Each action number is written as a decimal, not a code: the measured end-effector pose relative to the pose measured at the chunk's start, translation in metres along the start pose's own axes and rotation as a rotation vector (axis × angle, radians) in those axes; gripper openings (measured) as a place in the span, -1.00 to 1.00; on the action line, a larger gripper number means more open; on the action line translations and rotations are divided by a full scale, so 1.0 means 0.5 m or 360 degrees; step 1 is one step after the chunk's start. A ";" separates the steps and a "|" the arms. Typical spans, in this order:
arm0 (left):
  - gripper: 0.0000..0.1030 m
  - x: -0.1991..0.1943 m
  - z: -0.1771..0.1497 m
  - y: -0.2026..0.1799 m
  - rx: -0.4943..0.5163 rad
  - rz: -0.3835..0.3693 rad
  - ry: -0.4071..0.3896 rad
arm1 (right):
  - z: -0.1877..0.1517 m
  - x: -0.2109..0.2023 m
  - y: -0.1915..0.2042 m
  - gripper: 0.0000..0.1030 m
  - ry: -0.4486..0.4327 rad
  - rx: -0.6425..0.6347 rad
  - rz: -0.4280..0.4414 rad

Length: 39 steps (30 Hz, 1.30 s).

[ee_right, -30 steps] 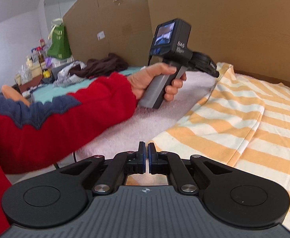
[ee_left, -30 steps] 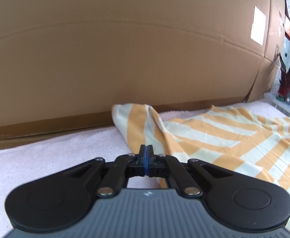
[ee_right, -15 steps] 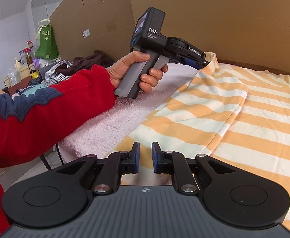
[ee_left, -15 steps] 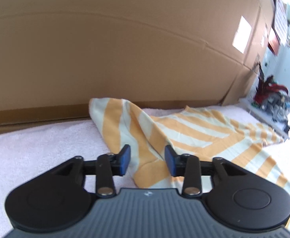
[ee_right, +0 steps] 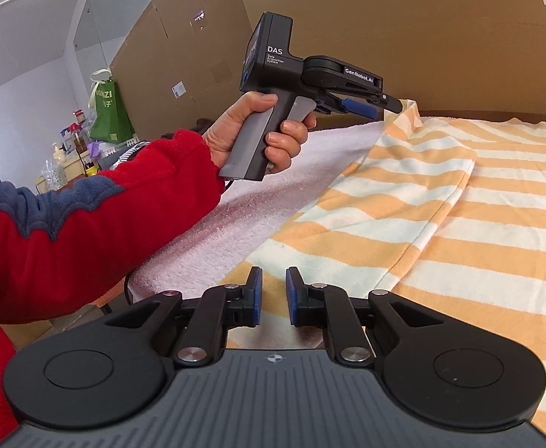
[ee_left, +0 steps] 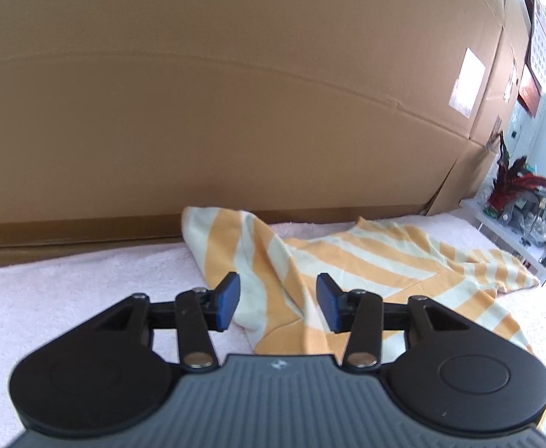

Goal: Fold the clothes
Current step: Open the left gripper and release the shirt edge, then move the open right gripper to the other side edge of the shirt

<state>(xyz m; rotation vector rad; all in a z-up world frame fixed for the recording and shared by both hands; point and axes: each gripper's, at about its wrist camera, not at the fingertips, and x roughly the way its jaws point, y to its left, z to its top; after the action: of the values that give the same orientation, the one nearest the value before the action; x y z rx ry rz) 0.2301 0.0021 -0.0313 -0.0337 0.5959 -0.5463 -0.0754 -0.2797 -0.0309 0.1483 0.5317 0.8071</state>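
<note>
An orange-and-cream striped garment [ee_left: 366, 261] lies spread on a pale pink towel [ee_left: 67, 287]. My left gripper [ee_left: 278, 300] hovers over its rumpled near-left corner, jaws opening, the cloth lying loose below and touched by neither pad. In the right wrist view the left gripper [ee_right: 379, 106], held in a person's hand [ee_right: 250, 130], sits at the garment's [ee_right: 440, 205] far corner. My right gripper [ee_right: 273, 291] stands over the garment's near edge, its blue pads a narrow gap apart and nothing pinched between them.
A tall cardboard wall [ee_left: 235, 93] runs right behind the towel. A red sleeve [ee_right: 105, 216] crosses the left of the right wrist view. A green bag [ee_right: 108, 112] and bottles stand far left. A cluttered white shelf [ee_left: 515, 201] sits at the right end.
My left gripper let go of the garment's corner and opened wide; the cloth dropped flat. My right gripper opened a little and moved lower along the garment's near edge.
</note>
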 end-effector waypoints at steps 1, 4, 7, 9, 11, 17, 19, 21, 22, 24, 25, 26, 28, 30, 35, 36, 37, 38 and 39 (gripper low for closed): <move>-0.02 0.010 0.000 -0.012 0.0048 0.0011 0.0030 | 0.000 0.001 -0.005 -0.74 0.0000 0.0021 0.0018; -0.10 0.042 -0.006 -0.034 0.0120 0.0041 0.0105 | -0.002 0.001 -0.013 -0.74 -0.0006 0.0054 0.0051; -1.00 0.072 -0.009 -0.042 0.0122 0.0069 0.0170 | -0.005 -0.002 -0.012 -0.74 -0.0020 0.0050 0.0058; -1.00 0.066 -0.001 -0.037 0.0084 0.0067 0.0103 | -0.007 -0.005 -0.011 -0.74 -0.0025 0.0049 0.0058; -1.00 0.055 0.017 -0.026 0.0013 0.0058 0.0029 | -0.006 -0.007 -0.012 -0.74 -0.0027 0.0059 0.0058; -0.97 0.091 -0.003 0.000 -0.0022 0.0094 0.0103 | 0.002 -0.014 -0.012 -0.59 -0.0034 0.0078 0.0054; -0.84 0.078 -0.008 0.001 -0.0028 0.0108 0.0048 | 0.001 -0.012 -0.007 -0.59 -0.0016 0.0050 0.0042; -0.72 0.063 -0.005 0.009 -0.0064 0.0117 0.0018 | 0.004 -0.016 -0.002 -0.58 -0.0014 0.0036 0.0038; -0.74 0.051 -0.003 0.012 -0.0062 0.0129 -0.0016 | 0.007 -0.019 -0.003 -0.58 -0.0022 0.0038 0.0045; -0.73 0.028 0.002 0.020 -0.0058 0.0172 -0.0075 | 0.014 -0.025 -0.004 -0.58 -0.0033 0.0041 0.0051; -0.74 0.020 0.004 0.021 -0.0050 0.0213 -0.0091 | 0.016 -0.023 -0.007 -0.58 -0.0026 0.0040 0.0039; -0.80 0.006 0.003 0.018 -0.0039 0.0225 -0.0115 | 0.018 -0.020 -0.009 -0.58 -0.0019 0.0039 0.0027; -0.80 -0.021 0.001 0.010 -0.0016 0.0230 -0.0163 | 0.019 -0.011 -0.017 -0.60 0.0010 0.0045 -0.0011; -0.80 -0.039 -0.006 -0.010 0.0024 0.0118 -0.0174 | 0.019 -0.007 -0.027 -0.60 0.0016 0.0072 -0.0012; -0.71 0.014 -0.055 -0.061 0.0179 0.0090 0.0025 | 0.043 0.000 -0.037 -0.60 0.0013 0.0132 -0.0023; -0.68 0.021 -0.068 -0.069 0.0223 0.0108 0.0038 | 0.048 0.001 -0.037 -0.60 0.0017 0.0123 -0.0064; -0.67 0.018 -0.070 -0.074 0.0252 0.0119 0.0038 | 0.052 0.003 -0.039 -0.59 0.0026 0.0114 -0.0131; -0.63 0.014 -0.067 -0.074 0.0248 0.0129 0.0054 | 0.055 0.004 -0.044 -0.59 0.0037 0.0113 -0.0198; -0.63 0.008 -0.064 -0.071 0.0225 0.0129 0.0065 | 0.060 0.005 -0.054 -0.59 0.0041 0.0130 -0.0230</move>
<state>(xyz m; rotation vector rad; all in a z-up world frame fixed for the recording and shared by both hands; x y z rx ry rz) 0.1987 -0.0263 -0.0535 0.1348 0.5944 -0.5099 -0.0415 -0.2943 -0.0146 0.1732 0.5930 0.6478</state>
